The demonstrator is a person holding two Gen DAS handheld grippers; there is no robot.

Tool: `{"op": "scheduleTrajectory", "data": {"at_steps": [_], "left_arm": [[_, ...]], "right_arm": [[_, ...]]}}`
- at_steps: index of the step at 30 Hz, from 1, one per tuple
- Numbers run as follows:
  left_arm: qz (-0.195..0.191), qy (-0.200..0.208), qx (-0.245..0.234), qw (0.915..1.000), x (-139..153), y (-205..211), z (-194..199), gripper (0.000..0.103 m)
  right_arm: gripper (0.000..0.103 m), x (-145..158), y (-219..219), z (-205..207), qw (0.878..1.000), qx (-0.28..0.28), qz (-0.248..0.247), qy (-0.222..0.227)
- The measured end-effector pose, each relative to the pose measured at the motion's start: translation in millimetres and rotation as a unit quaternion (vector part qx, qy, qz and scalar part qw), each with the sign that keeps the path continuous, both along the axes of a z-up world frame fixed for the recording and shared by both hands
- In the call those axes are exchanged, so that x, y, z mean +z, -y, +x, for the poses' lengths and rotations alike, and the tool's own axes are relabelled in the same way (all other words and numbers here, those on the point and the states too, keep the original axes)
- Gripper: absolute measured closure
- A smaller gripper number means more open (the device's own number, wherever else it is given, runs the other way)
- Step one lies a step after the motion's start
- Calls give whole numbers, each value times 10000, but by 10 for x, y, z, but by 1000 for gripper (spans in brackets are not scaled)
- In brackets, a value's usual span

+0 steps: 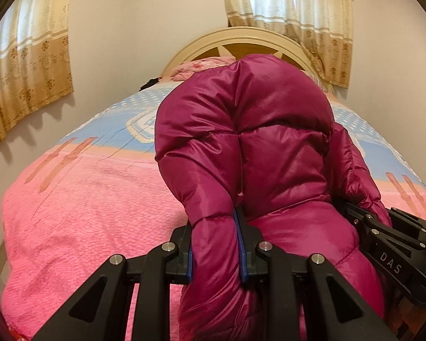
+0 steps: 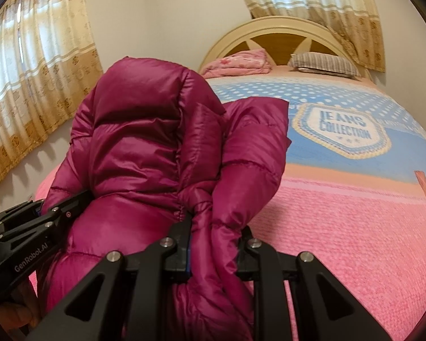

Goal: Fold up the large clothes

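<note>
Both grippers clamp the jacket [image 1: 241,142]: left gripper [image 1: 214,244], right gripper [image 2: 217,244]. Jacket bulges upward, long axis toward the headboard [image 2: 284,28], above the bed [image 2: 355,213].

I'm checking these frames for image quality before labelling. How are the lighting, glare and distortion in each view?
Left wrist view: soft daylight through the curtains, sheen on the magenta puffer jacket, fisheye bending the bed and darkening the corners. Right wrist view: the same bulging distortion, bright curtain, glossy highlights on the jacket, the bedspread lettering slightly soft.
</note>
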State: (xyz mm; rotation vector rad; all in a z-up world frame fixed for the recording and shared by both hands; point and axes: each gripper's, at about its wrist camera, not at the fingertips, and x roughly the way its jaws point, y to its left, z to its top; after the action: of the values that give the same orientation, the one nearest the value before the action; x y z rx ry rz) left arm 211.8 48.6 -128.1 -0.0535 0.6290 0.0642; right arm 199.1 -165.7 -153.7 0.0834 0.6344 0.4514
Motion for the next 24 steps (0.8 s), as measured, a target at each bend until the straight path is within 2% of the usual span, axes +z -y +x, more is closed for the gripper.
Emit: {"op": "scheduleTrajectory", "data": {"at_steps": [9,24], "left_arm": [[-10,-68,366,9993,-62,-383,-13,79],[-111,-244,690,9973,-255,-714,38,79]], "right_arm": [[82,-17,-135,97,9992,391,-97,-24],[82,-134,-431,230,9966,741,-310,-163]]}}
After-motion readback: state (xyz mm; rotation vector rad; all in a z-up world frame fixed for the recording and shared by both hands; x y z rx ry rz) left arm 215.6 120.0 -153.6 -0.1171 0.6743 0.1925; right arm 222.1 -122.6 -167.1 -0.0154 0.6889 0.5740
